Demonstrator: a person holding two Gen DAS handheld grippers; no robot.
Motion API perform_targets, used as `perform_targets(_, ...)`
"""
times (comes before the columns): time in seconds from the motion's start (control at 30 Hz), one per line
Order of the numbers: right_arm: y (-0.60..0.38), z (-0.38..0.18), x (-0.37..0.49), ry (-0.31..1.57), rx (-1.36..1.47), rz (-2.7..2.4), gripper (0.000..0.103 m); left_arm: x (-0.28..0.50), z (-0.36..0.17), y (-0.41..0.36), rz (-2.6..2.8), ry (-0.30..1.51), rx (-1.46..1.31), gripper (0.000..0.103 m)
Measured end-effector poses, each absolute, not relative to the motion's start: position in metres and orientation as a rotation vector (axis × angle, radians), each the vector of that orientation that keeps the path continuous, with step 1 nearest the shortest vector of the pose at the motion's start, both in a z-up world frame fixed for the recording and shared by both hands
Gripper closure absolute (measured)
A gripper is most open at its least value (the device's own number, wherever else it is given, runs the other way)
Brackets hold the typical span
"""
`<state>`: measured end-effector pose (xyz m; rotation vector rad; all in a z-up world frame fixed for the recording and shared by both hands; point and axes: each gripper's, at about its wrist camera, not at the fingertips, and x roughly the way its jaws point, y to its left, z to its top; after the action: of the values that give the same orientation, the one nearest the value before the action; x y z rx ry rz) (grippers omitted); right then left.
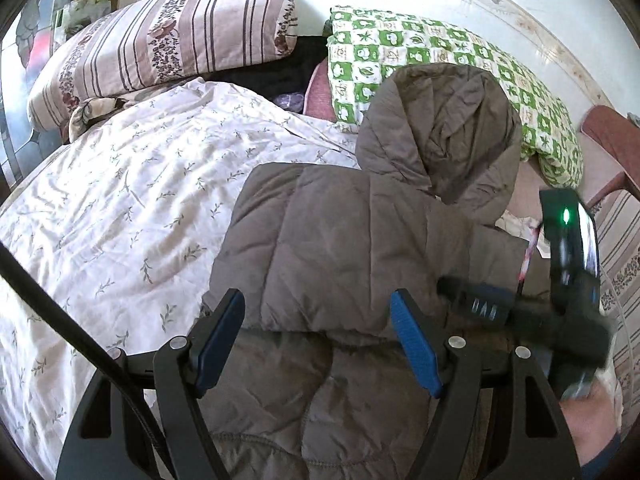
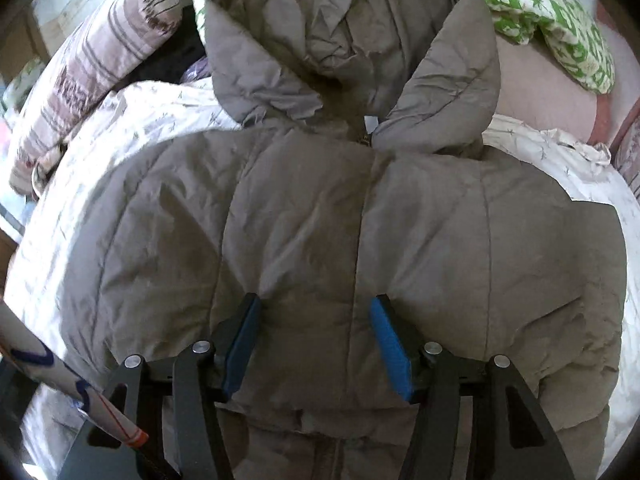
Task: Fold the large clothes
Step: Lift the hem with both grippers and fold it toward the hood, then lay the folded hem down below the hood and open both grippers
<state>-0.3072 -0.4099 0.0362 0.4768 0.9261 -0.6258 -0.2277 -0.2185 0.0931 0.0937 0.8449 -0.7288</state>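
- Left wrist view: left tongs (image 1: 318,308) released, jaws spread over the folded edge of the brown puffer jacket (image 1: 332,240) lying on the bed.
- Right tongs (image 2: 316,316) likewise released, poised mid-body, likely to press or regrip.
- Hood (image 2: 352,52) beyond, unfolded.
- Floral quilt (image 1: 120,208) leftward offers open room; pillows (image 1: 168,36) bound the far edge.

Matt quilted cloth jacket (image 2: 320,216), wrinkled cotton bedsheet (image 1: 120,208)

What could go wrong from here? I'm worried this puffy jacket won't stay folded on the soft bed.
1. The brown padded jacket looks thick and springy; with both the left gripper and right gripper open above it, the fold may puff back open.
2. The hood sticks out unfolded and may spoil the bundle.
3. The rumpled floral duvet underneath could let it slide.
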Motion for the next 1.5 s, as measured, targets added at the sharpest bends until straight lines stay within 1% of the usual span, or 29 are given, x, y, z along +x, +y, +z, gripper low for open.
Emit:
perform_targets(0.17, -0.411, 0.039, -0.311, 0.928, 0.477, -0.605, 0.041, -0.226, 0.088, -0.222, -0.725, 0.858, 0.106, 0.029)
perform_targets(0.43, -0.421, 0.077, -0.337, 0.868, 0.482, -0.633, 0.041, -0.228, 0.09, -0.226, -0.728, 0.833, 0.12, 0.029)
perform_targets(0.53, -0.432, 0.084, -0.344, 0.891, 0.427, -0.717, 0.041, -0.229, 0.089, -0.229, -0.736, 0.835, 0.128, 0.029)
perform_targets(0.63, -0.447, 0.079, -0.352, 0.918, 0.434, -0.769, 0.041, -0.23, 0.089, -0.23, -0.739, 0.83, 0.134, 0.029)
perform_targets(0.73, -0.459, 0.06, -0.36, 0.959, 0.469, -0.798, 0.041, -0.23, 0.089, -0.23, -0.738, 0.826, 0.137, 0.029)
perform_targets(0.8, -0.459, 0.049, -0.36, 0.972, 0.473, -0.8, 0.039, -0.23, 0.089, -0.231, -0.738, 0.823, 0.138, 0.029)
perform_targets(0.87, -0.455, 0.044, -0.36, 0.968, 0.45, -0.805, 0.036, -0.23, 0.089, -0.231, -0.739, 0.824, 0.138, 0.029)
perform_targets(0.93, -0.452, 0.041, -0.358, 0.972, 0.436, -0.813, 0.035, -0.231, 0.089, -0.231, -0.737, 0.819, 0.141, 0.029)
perform_targets(1.1, -0.452, 0.048, -0.362, 0.962, 0.463, -0.796, 0.035, -0.232, 0.089, -0.232, -0.742, 0.815, 0.148, 0.029)
perform_targets(1.3, -0.448, 0.073, -0.396, 0.896, 0.503, -0.809, 0.035, -0.231, 0.089, -0.232, -0.746, 0.818, 0.148, 0.029)
perform_targets(1.5, -0.451, 0.063, -0.432, 0.928, 0.536, -0.866, 0.035, -0.227, 0.079, -0.238, -0.751, 0.873, 0.173, 0.029)
